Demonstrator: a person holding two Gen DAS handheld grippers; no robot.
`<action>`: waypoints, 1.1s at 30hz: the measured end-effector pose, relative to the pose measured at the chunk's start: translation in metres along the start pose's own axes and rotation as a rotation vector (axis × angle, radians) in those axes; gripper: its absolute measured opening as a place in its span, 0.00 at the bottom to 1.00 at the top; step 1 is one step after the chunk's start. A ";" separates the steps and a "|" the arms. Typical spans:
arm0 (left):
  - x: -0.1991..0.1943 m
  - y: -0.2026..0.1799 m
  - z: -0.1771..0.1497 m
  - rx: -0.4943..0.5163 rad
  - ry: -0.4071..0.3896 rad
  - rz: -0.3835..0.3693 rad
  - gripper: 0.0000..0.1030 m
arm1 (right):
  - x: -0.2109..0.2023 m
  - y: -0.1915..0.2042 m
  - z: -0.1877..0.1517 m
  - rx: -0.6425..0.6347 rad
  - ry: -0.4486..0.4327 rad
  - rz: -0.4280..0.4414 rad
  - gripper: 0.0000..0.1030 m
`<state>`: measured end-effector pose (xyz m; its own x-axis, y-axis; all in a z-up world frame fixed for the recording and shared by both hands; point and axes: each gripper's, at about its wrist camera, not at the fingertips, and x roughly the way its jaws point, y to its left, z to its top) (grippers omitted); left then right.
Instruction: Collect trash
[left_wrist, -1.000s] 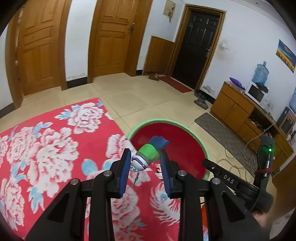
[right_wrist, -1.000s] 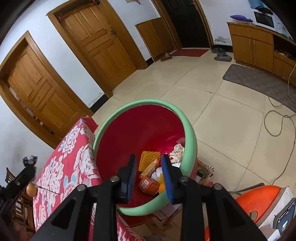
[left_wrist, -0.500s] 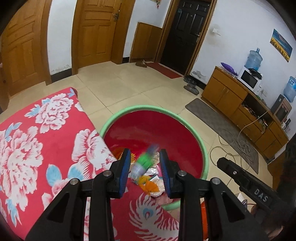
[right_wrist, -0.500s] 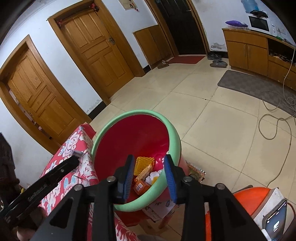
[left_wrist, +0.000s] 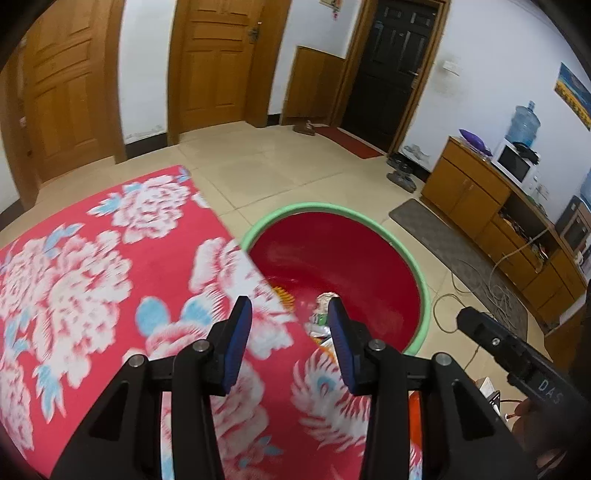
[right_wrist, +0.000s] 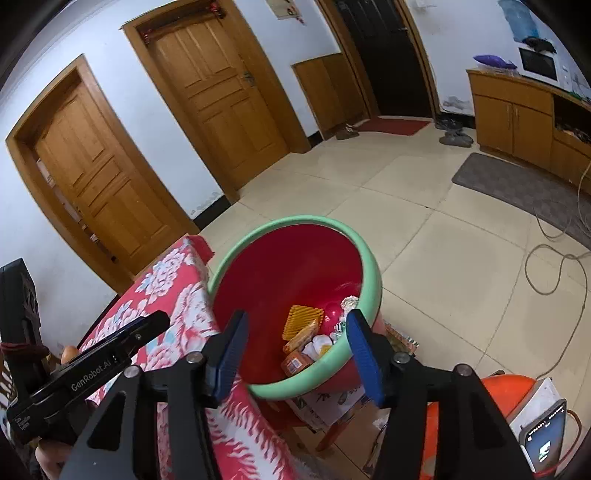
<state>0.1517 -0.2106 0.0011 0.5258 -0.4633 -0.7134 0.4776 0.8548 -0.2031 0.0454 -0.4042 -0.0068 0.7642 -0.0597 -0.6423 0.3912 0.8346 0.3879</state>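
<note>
A red basin with a green rim stands beside the table and holds several pieces of trash: a yellow waffle-like wrapper, orange packets, white scraps, foil. More of that trash shows past the table edge in the left wrist view. My left gripper hovers over the edge of the red floral tablecloth; its jaws are opening with nothing between them. My right gripper hangs above the near rim of the basin; its jaws are opening too, and empty.
The flowered cloth covers the table left of the basin. A tiled floor with loose cables lies beyond. Wooden doors line the far wall and a low cabinet stands at right. A phone sits on an orange stool.
The green and purple wrapper held in my left gripper fell into the basin, and that gripper now stands wider and empty. My right gripper's jaws spread apart and it rose slightly.
</note>
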 end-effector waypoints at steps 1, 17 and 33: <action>-0.005 0.002 -0.002 -0.004 -0.001 0.012 0.43 | -0.002 0.002 -0.001 -0.005 0.000 0.003 0.60; -0.086 0.041 -0.043 -0.093 -0.075 0.231 0.68 | -0.048 0.053 -0.029 -0.136 -0.011 0.080 0.85; -0.142 0.073 -0.097 -0.212 -0.119 0.376 0.68 | -0.077 0.095 -0.079 -0.257 -0.040 0.115 0.99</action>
<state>0.0435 -0.0594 0.0226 0.7186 -0.1240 -0.6843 0.0893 0.9923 -0.0861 -0.0169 -0.2767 0.0273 0.8177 0.0260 -0.5751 0.1620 0.9482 0.2732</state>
